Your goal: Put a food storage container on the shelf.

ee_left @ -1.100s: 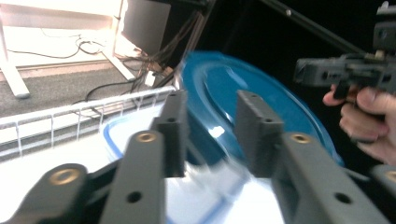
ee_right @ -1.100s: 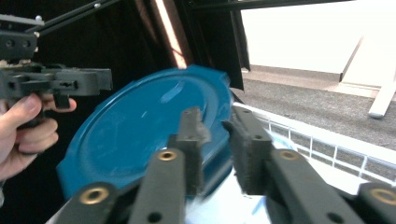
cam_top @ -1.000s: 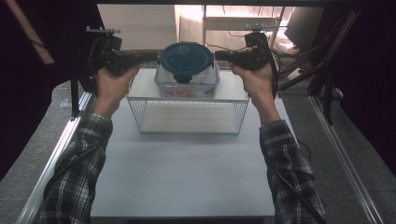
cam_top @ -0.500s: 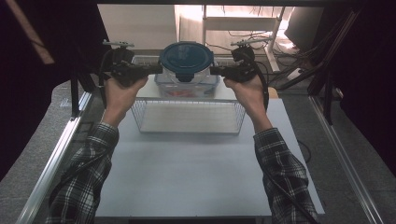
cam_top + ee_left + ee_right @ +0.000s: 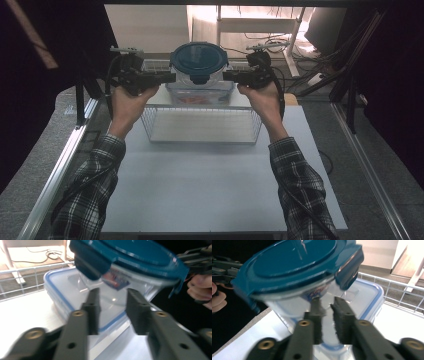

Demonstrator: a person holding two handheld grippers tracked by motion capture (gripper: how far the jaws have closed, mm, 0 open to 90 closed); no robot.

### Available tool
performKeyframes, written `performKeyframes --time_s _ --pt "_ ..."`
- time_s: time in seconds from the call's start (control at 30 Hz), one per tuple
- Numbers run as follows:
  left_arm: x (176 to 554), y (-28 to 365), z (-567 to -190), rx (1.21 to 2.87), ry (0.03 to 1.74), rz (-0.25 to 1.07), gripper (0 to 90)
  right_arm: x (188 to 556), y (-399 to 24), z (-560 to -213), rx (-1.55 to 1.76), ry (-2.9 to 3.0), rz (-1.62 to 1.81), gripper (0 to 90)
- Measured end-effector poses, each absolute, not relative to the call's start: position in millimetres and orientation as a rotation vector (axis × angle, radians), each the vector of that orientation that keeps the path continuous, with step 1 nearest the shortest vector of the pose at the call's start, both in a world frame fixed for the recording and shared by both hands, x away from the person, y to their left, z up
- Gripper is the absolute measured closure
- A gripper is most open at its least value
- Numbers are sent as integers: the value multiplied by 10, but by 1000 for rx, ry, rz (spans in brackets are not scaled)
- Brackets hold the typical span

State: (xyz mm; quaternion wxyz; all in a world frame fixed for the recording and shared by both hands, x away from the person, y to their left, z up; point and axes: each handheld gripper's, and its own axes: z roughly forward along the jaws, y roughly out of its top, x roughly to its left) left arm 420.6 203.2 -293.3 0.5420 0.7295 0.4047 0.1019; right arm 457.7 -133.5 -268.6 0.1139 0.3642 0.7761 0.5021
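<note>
Both pairs of jaws have just been opening and stand apart, nothing between them. Ahead of the left gripper (image 5: 172,76) and the right gripper (image 5: 225,76), at upper centre, sits a clear round container (image 5: 199,90) with a dark-blue clip lid (image 5: 199,60), stacked on a blue-rimmed box (image 5: 60,295) above the wire basket (image 5: 200,122).

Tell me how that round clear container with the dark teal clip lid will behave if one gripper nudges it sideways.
The round clear container with the dark teal clip lid sits on a flat rectangular blue-rimmed container, so it would probably slide rather than roll. Its clear walls look rigid and smooth, likely slippery. Its perch looks raised, so a hard shove might tip it off.
</note>
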Motion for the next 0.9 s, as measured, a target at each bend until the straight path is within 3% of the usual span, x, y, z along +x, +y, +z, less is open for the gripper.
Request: performKeyframes --time_s 0.17,0.3,0.5,0.9 --pt "4103 2019 -3040 1739 931 231 390 4417 -1369 -2800 1017 2292 1467 513" --pt "3982 2010 -3123 1730 890 235 275 4269 -1383 -2905 970 2291 1448 372" --pt "3783 1951 -3314 1747 853 212 168 4105 -1438 -3097 927 2287 1425 228" --pt "3308 1854 -3798 1774 793 192 68 3714 -1496 -3457 852 2333 1403 70"
